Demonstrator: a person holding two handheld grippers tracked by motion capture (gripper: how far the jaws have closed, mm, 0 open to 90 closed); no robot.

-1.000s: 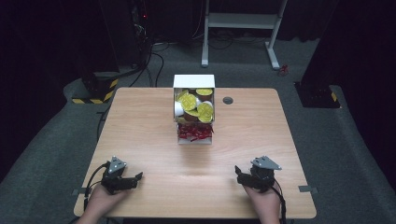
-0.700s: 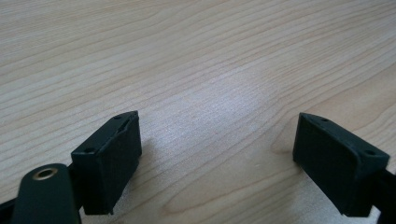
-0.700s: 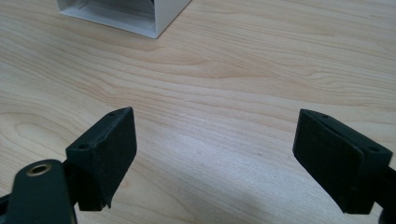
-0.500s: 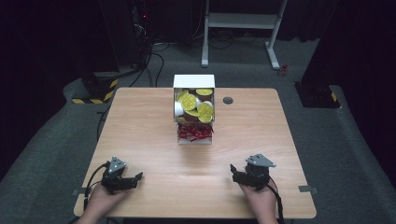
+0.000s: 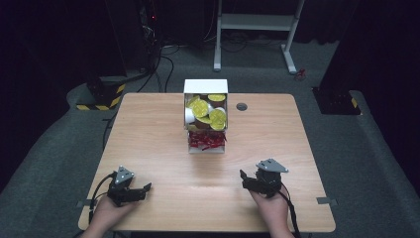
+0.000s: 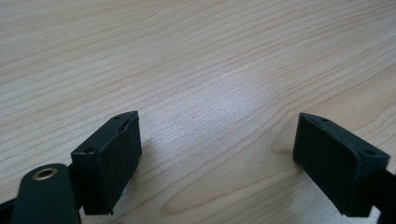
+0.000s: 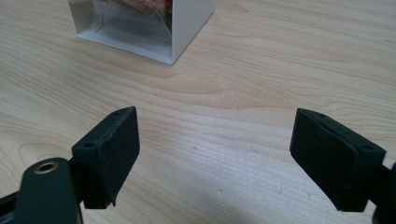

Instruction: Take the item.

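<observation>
Both grippers are held with jaws spread wide and nothing between them. Near the table's [image 5: 148,134] front edge, the left gripper [image 5: 140,190] is kept low and pointed toward the centre, while the right gripper [image 5: 246,179] is angled toward the white dispenser box [image 5: 206,117] mid-table. Yellow-lidded cups [image 5: 204,110] are stacked in its upper bin and red packets [image 5: 206,140] lie in its lower tray, seemingly so they can be drawn from the front. Hands are rested on the wood, well apart from the box.
</observation>
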